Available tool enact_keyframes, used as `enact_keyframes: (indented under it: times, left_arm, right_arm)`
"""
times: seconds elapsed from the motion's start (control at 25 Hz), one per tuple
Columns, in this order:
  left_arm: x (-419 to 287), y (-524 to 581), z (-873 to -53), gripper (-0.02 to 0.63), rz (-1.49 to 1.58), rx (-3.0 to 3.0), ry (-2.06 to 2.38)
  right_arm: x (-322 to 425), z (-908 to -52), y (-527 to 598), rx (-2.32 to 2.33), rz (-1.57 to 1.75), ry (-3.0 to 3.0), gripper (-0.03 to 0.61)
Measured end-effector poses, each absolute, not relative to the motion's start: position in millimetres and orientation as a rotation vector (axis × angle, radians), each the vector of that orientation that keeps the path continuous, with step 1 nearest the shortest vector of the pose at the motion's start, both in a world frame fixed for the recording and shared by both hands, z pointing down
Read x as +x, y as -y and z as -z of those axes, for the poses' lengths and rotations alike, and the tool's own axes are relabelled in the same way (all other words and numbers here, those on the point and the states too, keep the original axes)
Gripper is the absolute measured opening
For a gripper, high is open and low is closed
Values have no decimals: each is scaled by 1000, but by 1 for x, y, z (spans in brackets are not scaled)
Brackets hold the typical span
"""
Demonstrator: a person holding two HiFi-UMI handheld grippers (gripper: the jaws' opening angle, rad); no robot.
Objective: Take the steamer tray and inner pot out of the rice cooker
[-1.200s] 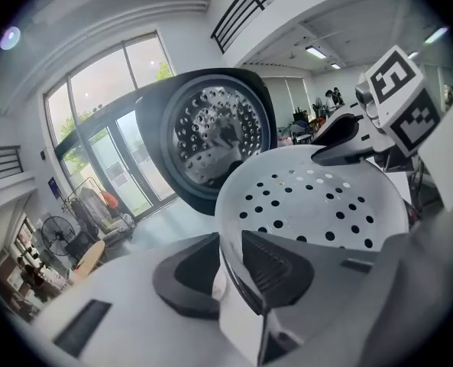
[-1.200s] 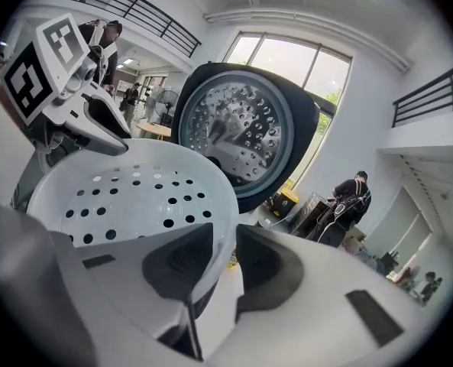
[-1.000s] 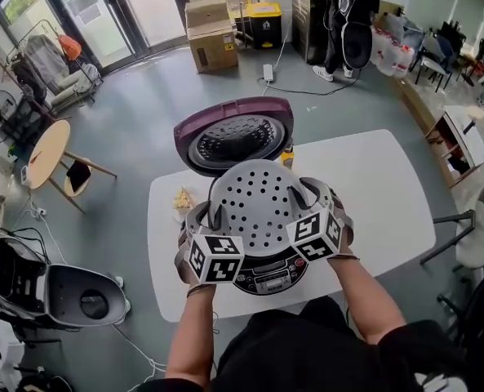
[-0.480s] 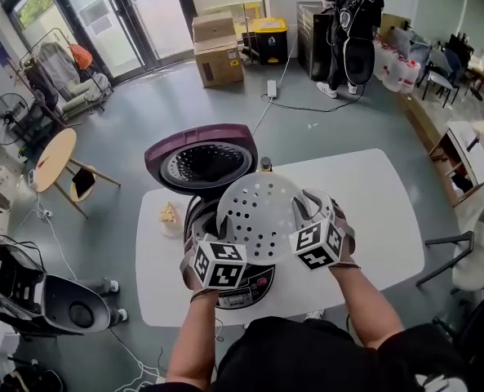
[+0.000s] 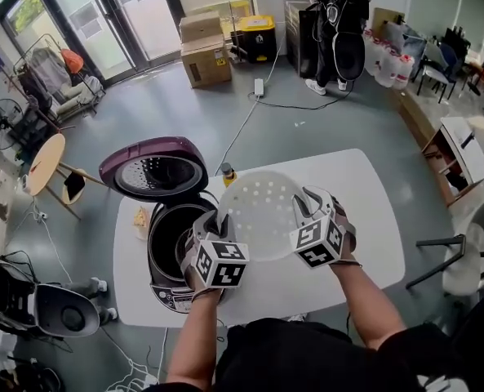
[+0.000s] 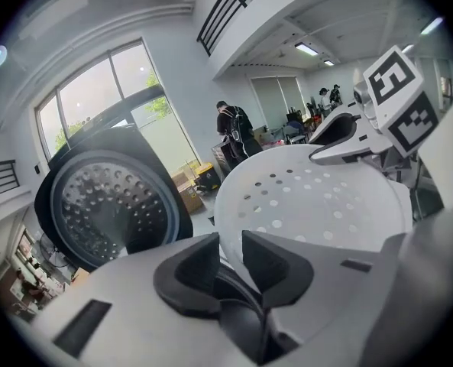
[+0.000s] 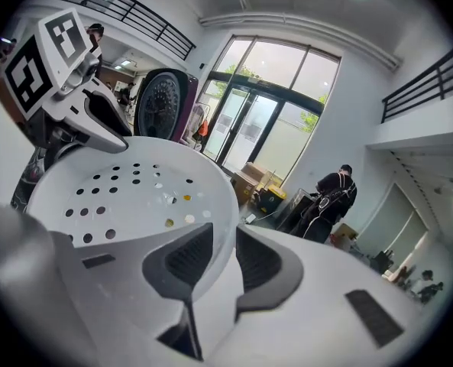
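Reaching forward from the bottom of the head view, we hold both forearms out over the table (image 5: 364, 194), roughly parallel, wrists level with each other. Each hand carries its gripper pointed ahead and somewhat downward, marker cubes facing up toward us.

Our left gripper (image 5: 212, 223) is clamped on the left rim of the tray (image 5: 262, 215). In the left gripper view the thin white rim runs between the two dark pads, and the left gripper (image 6: 230, 254) has its jaws nearly together, pressing on it. Our right gripper (image 5: 304, 209) is clamped on the opposite rim. In the right gripper view the edge of the tray (image 7: 127, 189) passes between the pads of the right gripper (image 7: 224, 254) in the same way.

So the tray hangs between the two grippers, hollow side up, its holes showing. It is lifted clear of the table and carried by nothing else. From the left gripper view the tray (image 6: 325, 205) spreads away to the right, with the other gripper gripping its far side.

The cooker (image 5: 172, 243) stands on the table to the left, lid (image 5: 152, 168) raised, its dark well open. In the head view the tray's left edge lies just beside the cooker's rim, with most of the tray over bare tabletop to its right.
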State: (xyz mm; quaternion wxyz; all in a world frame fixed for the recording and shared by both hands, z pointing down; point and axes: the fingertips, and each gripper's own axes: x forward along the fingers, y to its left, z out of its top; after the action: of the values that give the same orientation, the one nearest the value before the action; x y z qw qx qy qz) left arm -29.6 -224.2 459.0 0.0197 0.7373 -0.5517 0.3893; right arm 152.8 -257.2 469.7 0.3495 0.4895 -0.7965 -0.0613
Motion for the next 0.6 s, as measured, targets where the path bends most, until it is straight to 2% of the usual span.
enact_keyframes:
  times: [0.6]
  left_arm:
    - [67, 259, -536, 92, -1224, 2255, 1611]
  right_arm:
    - [251, -544, 286, 1229, 65, 1994, 94]
